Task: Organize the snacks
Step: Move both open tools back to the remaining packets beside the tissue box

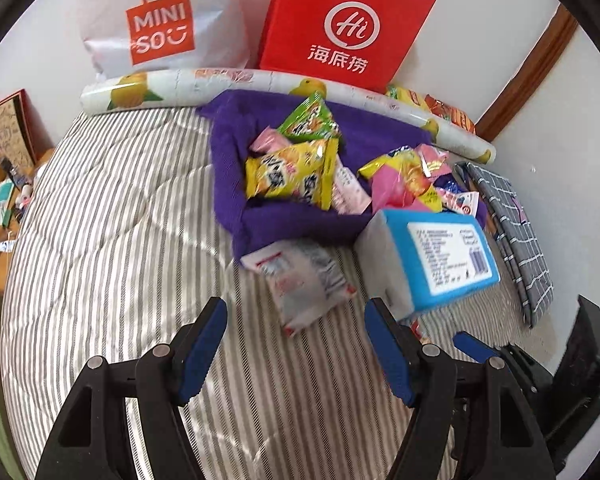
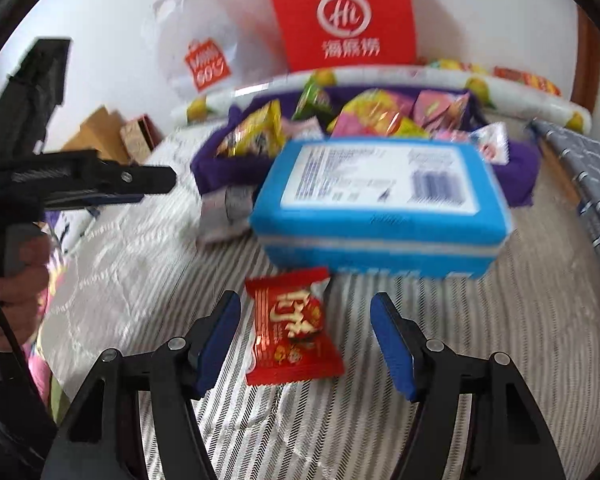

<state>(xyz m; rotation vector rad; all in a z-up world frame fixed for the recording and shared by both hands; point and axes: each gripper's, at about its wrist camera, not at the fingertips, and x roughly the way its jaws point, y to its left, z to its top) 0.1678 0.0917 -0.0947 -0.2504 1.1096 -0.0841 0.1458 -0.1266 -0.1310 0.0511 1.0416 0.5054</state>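
A purple fabric basket [image 1: 236,184] [image 2: 520,176] on the striped bedcover holds yellow [image 1: 288,176], green and pink snack packets. A blue tissue pack [image 1: 432,256] [image 2: 380,208] lies in front of it. A white-and-red packet [image 1: 300,276] rests on the cover just ahead of my left gripper [image 1: 296,308], which is open and empty. My right gripper [image 2: 305,300] is open around a red snack packet [image 2: 292,328] lying flat on the cover; the pads stand apart from it on both sides. In the right wrist view the left gripper's black fingers [image 2: 148,178] show at the left, held by a hand.
A white Miniso bag [image 1: 160,28] and a red paper bag [image 1: 344,24] lean on the wall behind a rolled lemon-print mat [image 1: 140,92]. More snack packs [image 1: 448,114] lie behind the roll. A grey checked cloth [image 1: 516,232] lies at the right. A cluttered side table [image 1: 4,184] stands left.
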